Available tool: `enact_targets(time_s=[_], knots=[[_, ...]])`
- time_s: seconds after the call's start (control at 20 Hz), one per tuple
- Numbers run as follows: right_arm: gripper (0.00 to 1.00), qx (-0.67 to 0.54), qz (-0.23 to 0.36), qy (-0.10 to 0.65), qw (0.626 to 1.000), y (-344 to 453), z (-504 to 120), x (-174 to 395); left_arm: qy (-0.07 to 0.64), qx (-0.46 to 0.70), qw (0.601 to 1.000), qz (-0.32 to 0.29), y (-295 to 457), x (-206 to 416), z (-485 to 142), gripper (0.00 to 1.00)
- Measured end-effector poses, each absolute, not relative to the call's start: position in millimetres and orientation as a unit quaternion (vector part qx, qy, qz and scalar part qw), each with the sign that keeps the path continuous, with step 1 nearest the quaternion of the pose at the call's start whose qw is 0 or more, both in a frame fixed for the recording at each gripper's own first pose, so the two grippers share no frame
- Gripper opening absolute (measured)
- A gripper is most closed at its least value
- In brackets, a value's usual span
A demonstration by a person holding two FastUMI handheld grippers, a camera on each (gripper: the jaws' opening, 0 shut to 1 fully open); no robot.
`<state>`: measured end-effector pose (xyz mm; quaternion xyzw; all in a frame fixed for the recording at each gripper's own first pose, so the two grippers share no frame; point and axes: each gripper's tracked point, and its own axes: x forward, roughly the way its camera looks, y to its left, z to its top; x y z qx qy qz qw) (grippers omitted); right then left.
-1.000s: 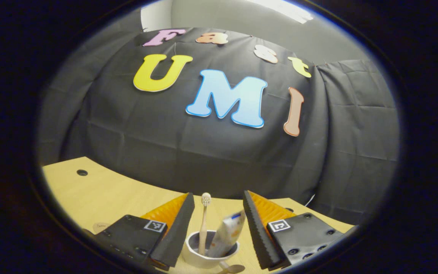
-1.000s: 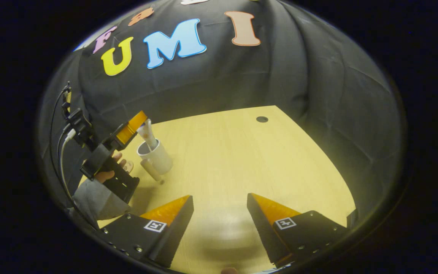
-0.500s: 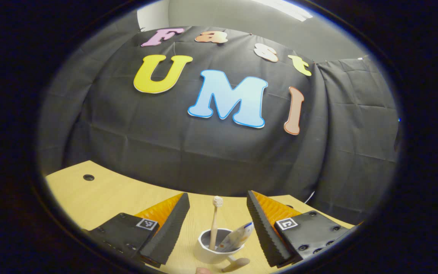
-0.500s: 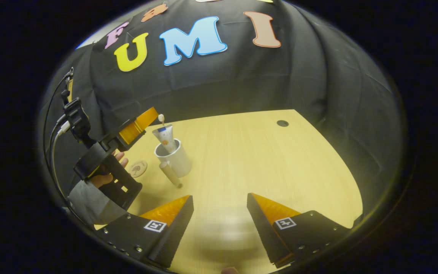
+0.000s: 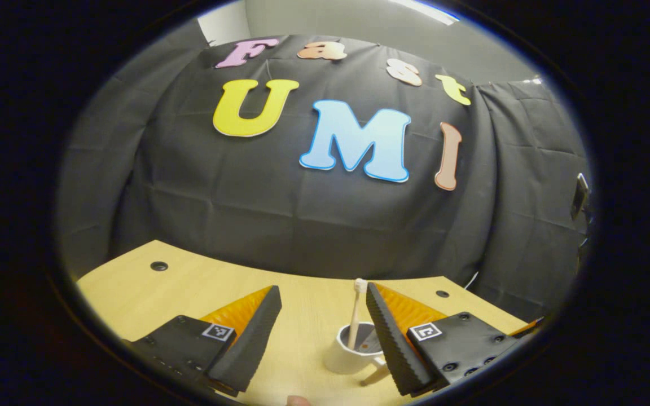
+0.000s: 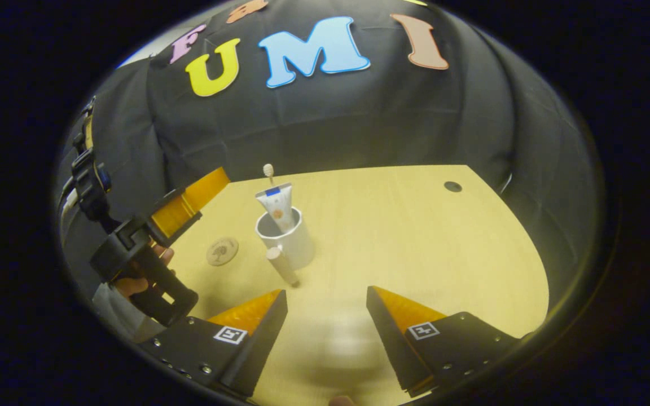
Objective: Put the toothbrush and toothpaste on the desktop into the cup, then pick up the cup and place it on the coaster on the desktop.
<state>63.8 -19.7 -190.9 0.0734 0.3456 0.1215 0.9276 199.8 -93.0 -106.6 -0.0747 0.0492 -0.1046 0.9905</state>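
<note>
On a wooden desk in a black-draped booth, the cup is standing upright, holding toothbrush and toothpaste, its handle pointing toward the right gripper. The coaster is lying just left of the cup. The left gripper is hovering nearer the cup; both grippers' fingers are apart, gripping nothing.

No readable text: the toothpaste print and coaster emblem are too small to make out.

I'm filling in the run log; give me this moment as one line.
toothbrush, toothpaste: in cup | cup: on desktop, beside coaster | both hand-held grippers: open, holding nothing
</note>
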Motion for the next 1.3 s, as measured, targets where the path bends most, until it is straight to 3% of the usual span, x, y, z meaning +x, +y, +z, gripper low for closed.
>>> enact_targets(time_s=[0.05, 0.4, 0.7, 1.25, 1.3], knots=[[0.88, 0.068, 0.128, 0.346, 0.927, -12, -192, 69, 0.057, -0.072, 0.991, -0.100, -86, 198, -110, 0.97], [0.88, 0.037, 0.158, 0.368, 0.915, 28, -205, 95, 0.085, -0.067, 0.991, -0.082, -46, 180, -116, 0.97], [0.88, 0.011, 0.166, 0.381, 0.909, 45, -217, 116, 0.089, -0.071, 0.990, -0.079, -30, 160, -108, 1.00], [0.88, -0.024, 0.165, 0.448, 0.878, 71, -253, 139, 0.103, -0.085, 0.988, -0.076, -12, 139, -111, 0.97], [0.88, -0.024, 0.162, 0.455, 0.875, 72, -257, 140, 0.105, -0.085, 0.988, -0.075, -9, 137, -111, 1.00]])
